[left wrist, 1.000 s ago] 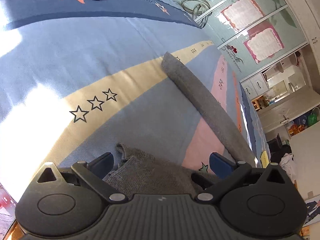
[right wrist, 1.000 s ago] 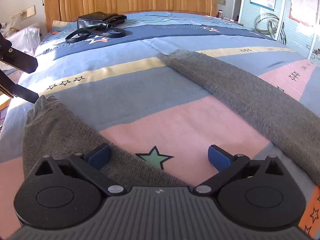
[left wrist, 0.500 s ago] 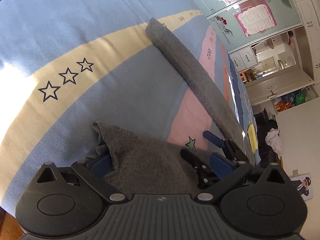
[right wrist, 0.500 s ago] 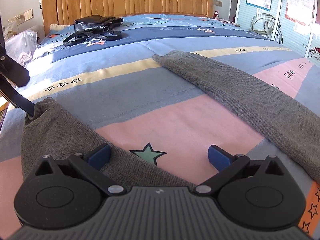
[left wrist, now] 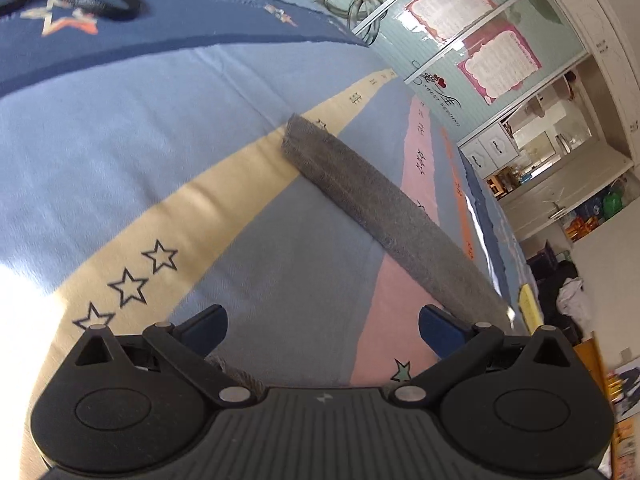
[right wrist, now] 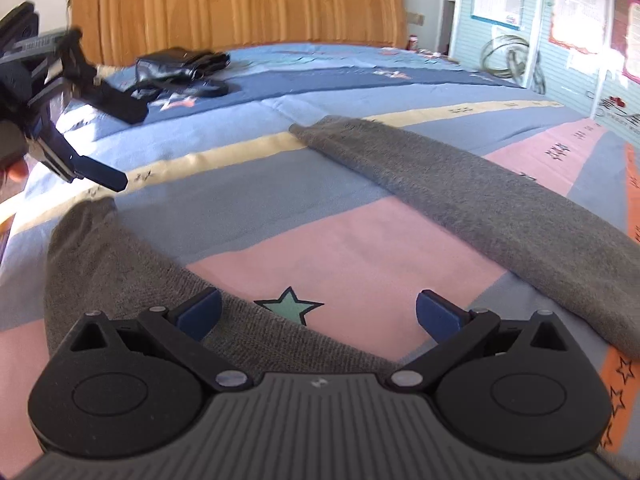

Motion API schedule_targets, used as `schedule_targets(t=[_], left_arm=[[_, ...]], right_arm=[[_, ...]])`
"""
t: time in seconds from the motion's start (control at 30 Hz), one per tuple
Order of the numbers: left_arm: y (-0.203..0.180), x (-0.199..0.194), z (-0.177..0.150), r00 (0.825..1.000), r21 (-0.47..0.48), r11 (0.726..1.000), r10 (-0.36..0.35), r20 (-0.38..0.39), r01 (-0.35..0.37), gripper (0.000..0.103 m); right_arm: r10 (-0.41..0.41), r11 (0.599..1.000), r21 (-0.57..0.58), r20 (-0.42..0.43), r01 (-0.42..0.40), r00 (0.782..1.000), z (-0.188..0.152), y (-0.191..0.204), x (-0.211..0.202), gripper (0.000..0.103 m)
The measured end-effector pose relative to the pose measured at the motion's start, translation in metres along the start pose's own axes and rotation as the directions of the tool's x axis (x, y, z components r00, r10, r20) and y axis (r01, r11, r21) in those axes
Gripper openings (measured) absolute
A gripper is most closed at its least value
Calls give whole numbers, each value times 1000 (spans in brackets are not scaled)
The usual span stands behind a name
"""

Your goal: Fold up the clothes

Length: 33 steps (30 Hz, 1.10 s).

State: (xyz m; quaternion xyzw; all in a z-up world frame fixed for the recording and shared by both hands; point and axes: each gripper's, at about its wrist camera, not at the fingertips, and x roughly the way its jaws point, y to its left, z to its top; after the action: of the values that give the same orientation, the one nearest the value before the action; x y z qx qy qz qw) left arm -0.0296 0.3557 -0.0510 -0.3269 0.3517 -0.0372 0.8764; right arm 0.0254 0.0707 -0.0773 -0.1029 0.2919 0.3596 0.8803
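Before you, a striped bedspread (right wrist: 248,184) in blue, cream and pink, printed with stars, covers the bed. A black bag (right wrist: 180,66) with its strap lies near the wooden headboard (right wrist: 240,8). To your right, pink-bordered posters (left wrist: 496,60) hang on a pale green wall (left wrist: 404,56), with coiled hose (left wrist: 352,0) beside the bed's far corner.

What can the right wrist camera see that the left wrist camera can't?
Only the right wrist view shows the wooden headboard, the near grey trouser leg lying flat, and the left gripper raised at the left edge. Only the left wrist view shows the white cabinets and the doorway beyond them. Both show the striped bedspread, the far grey trouser leg and the black bag.
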Motion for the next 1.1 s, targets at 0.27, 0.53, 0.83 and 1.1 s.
schedule_targets(t=[0.27, 0.53, 0.83, 1.1], left_arm=[[-32, -85, -49, 823, 131, 863, 406, 396, -489, 102], [-30, -100, -98, 502, 58, 565, 676, 540, -823, 102], [28, -140, -107, 332, -186, 456, 823, 460, -870, 102], [45, -139, -106, 371, -232, 504, 817, 442, -832, 102]], right_arm=[[-55, 984, 174, 170, 25, 984, -19, -12, -32, 103], [-68, 958, 288, 229, -1, 971, -27, -27, -43, 103], [-61, 961, 277, 208, 1, 976, -25, -23, -37, 103], [-64, 963, 271, 200, 8, 978, -26, -21, -38, 103]])
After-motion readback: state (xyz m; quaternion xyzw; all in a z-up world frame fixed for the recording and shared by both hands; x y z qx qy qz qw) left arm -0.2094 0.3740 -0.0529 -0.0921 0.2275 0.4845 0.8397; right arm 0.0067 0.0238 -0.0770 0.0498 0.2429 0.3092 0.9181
